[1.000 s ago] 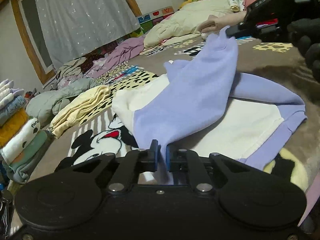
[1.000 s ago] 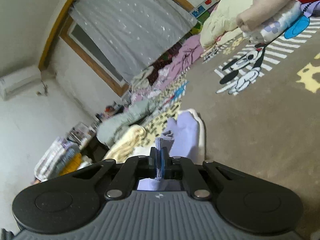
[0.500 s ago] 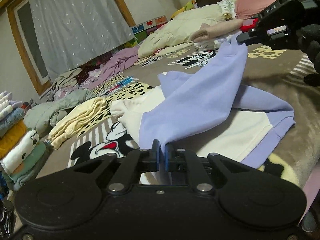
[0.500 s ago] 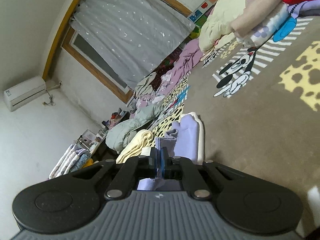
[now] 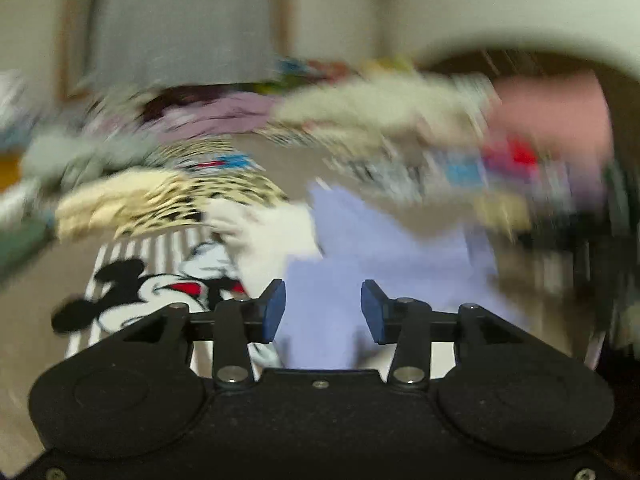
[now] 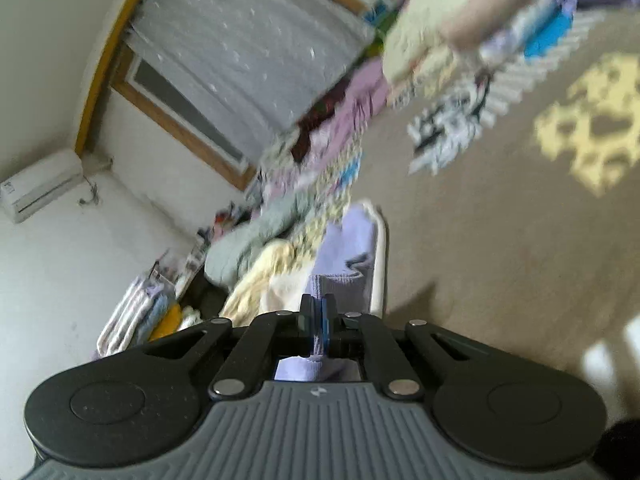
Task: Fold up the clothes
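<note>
A lavender and cream sweatshirt [image 5: 360, 256] lies on the brown cartoon blanket [image 5: 132, 300]. My left gripper [image 5: 323, 310] is open, its blue pads apart just above the lavender cloth, holding nothing. The left wrist view is blurred by motion. My right gripper [image 6: 319, 322] is shut on a lavender cuff of the sweatshirt [image 6: 340, 276], which shows between its pads; the rest of the garment stretches away beyond it. The right gripper itself is not clear in the left wrist view.
A pale yellow folded garment [image 5: 112, 200] lies left of the sweatshirt. Piles of clothes and bedding [image 5: 360, 116] line the far side. A stack of folded clothes [image 6: 136, 316] sits at the bed's edge. A curtained window [image 6: 256, 40] is behind.
My left gripper has opened and let go of the lavender sweatshirt edge. Both cameras are swinging, so the views blur. My right gripper still holds the cuff.
</note>
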The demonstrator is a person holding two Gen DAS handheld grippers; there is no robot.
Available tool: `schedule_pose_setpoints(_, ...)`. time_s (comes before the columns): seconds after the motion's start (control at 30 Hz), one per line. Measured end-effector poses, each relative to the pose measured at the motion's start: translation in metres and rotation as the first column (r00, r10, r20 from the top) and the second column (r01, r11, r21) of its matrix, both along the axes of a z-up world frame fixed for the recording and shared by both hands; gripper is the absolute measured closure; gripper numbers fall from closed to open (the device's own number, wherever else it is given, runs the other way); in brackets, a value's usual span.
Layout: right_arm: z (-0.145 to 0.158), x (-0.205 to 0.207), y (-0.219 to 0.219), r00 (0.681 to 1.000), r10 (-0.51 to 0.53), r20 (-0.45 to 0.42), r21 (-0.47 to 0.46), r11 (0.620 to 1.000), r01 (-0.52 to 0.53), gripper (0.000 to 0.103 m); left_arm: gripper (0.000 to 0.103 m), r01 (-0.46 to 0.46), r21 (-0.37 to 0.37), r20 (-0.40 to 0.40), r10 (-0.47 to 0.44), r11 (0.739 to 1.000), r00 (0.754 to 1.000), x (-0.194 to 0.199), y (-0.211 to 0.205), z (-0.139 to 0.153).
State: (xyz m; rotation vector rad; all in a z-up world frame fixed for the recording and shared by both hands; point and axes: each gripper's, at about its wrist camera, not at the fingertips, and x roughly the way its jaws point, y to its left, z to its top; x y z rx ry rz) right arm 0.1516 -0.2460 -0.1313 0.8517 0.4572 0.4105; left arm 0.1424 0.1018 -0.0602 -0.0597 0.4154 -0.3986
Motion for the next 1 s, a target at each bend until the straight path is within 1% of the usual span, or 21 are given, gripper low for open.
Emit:
schedule_pose_setpoints(0.03, -0.004, 0.002, 0.002, 1.000, 0.005, -0.018, -0.002, 1.000, -0.006, 0.096, 0.061, -0.069, -0.089, -0.035, 0.066, 0.994, 0.997, 0.017, 0.014, 0.003)
schedule_pose_setpoints(0.07, -0.008, 0.005, 0.004, 0.999, 0.008, -0.035, 0.002, 1.000, -0.008, 0.093, 0.062, -0.130, -0.172, -0.076, 0.118, 0.976, 0.990, 0.034, 0.027, 0.005)
schedule_pose_setpoints(0.13, -0.014, 0.008, 0.004, 0.999, 0.012, -0.053, 0.016, 1.000, -0.011, 0.092, 0.062, -0.197, -0.308, -0.156, 0.155, 0.931, 0.975, 0.075, 0.049, 0.004)
schedule_pose_setpoints(0.2, -0.016, 0.011, 0.004, 0.998, 0.010, -0.068, 0.007, 1.000, -0.009, 0.082, 0.062, -0.263, -0.360, -0.228, 0.189, 0.895, 0.955, 0.119, 0.058, -0.001)
schedule_pose_setpoints(0.27, -0.017, 0.013, 0.005, 0.997, 0.007, -0.076, -0.011, 1.000, -0.007, 0.060, 0.062, -0.298, -0.407, -0.306, 0.179, 0.863, 0.935, 0.161, 0.062, -0.010)
schedule_pose_setpoints(0.3, -0.016, 0.012, 0.006, 0.997, 0.002, -0.077, -0.028, 1.000, -0.004, 0.056, 0.062, -0.324, -0.423, -0.339, 0.184, 0.846, 0.922, 0.178, 0.062, -0.016)
schedule_pose_setpoints(0.33, -0.015, 0.012, 0.006, 0.997, 0.002, -0.073, -0.044, 0.999, -0.005, 0.056, 0.062, -0.346, -0.427, -0.374, 0.186, 0.835, 0.909, 0.193, 0.061, -0.021)
schedule_pose_setpoints(0.4, -0.012, 0.011, 0.005, 0.998, 0.010, -0.065, -0.066, 0.998, -0.014, 0.055, 0.063, -0.365, -0.428, -0.408, 0.183, 0.827, 0.894, 0.215, 0.057, -0.030)
schedule_pose_setpoints(0.47, -0.010, 0.011, 0.002, 0.998, 0.021, -0.063, -0.072, 0.997, -0.025, 0.047, 0.063, -0.377, -0.423, -0.436, 0.179, 0.824, 0.882, 0.230, 0.051, -0.038)
schedule_pose_setpoints(0.5, -0.009, 0.011, 0.001, 0.998, 0.028, -0.063, -0.081, 0.996, -0.033, 0.045, 0.068, -0.380, -0.421, -0.450, 0.175, 0.824, 0.876, 0.235, 0.048, -0.042)
schedule_pose_setpoints(0.57, -0.009, 0.012, 0.000, 0.997, 0.044, -0.065, -0.106, 0.993, -0.051, 0.045, 0.076, -0.386, -0.417, -0.471, 0.167, 0.823, 0.866, 0.242, 0.042, -0.047)
schedule_pose_setpoints(0.6, -0.009, 0.012, -0.001, 0.996, 0.052, -0.067, -0.118, 0.991, -0.059, 0.045, 0.090, -0.389, -0.416, -0.478, 0.167, 0.822, 0.862, 0.243, 0.039, -0.049)
schedule_pose_setpoints(0.63, -0.009, 0.013, 0.000, 0.996, 0.064, -0.066, -0.128, 0.989, -0.072, 0.045, 0.100, -0.397, -0.413, -0.479, 0.176, 0.820, 0.860, 0.242, 0.037, -0.049)
schedule_pose_setpoints(0.67, -0.010, 0.013, 0.001, 0.995, 0.080, -0.064, -0.135, 0.987, -0.088, 0.047, 0.100, -0.401, -0.412, -0.474, 0.183, 0.818, 0.861, 0.240, 0.035, -0.049)
schedule_pose_setpoints(0.7, -0.011, 0.013, 0.003, 0.994, 0.096, -0.061, -0.142, 0.985, -0.103, 0.048, 0.102, -0.395, -0.411, -0.451, 0.194, 0.822, 0.871, 0.236, 0.033, -0.044)
schedule_pose_setpoints(0.73, -0.011, 0.013, 0.007, 0.993, 0.110, -0.051, -0.148, 0.982, -0.116, 0.051, 0.102, -0.396, -0.379, -0.421, 0.226, 0.836, 0.879, 0.233, 0.030, -0.036)
schedule_pose_setpoints(0.77, -0.012, 0.013, 0.010, 0.991, 0.124, -0.039, -0.155, 0.979, -0.129, 0.065, 0.102, -0.396, -0.337, -0.381, 0.261, 0.854, 0.887, 0.230, 0.026, -0.027)
schedule_pose_setpoints(0.8, -0.011, 0.012, 0.013, 0.990, 0.134, -0.032, -0.164, 0.977, -0.138, 0.079, 0.102, -0.392, -0.268, -0.317, 0.303, 0.880, 0.898, 0.225, 0.018, -0.016)
schedule_pose_setpoints(0.87, -0.009, 0.012, 0.016, 0.989, 0.145, -0.006, -0.161, 0.976, -0.144, 0.088, 0.102, -0.390, -0.098, -0.202, 0.365, 0.916, 0.909, 0.219, -0.006, 0.001)
schedule_pose_setpoints(0.93, -0.005, 0.011, 0.017, 0.987, 0.156, 0.030, -0.148, 0.978, -0.150, 0.090, 0.102, -0.382, 0.067, -0.095, 0.387, 0.922, 0.917, 0.215, -0.035, 0.008)
schedule_pose_setpoints(1.0, 0.001, 0.011, 0.019, 0.983, 0.172, 0.066, -0.135, 0.977, -0.162, 0.092, 0.102, -0.361, 0.230, -0.012, 0.373, 0.904, 0.928, 0.214, -0.066, 0.008)
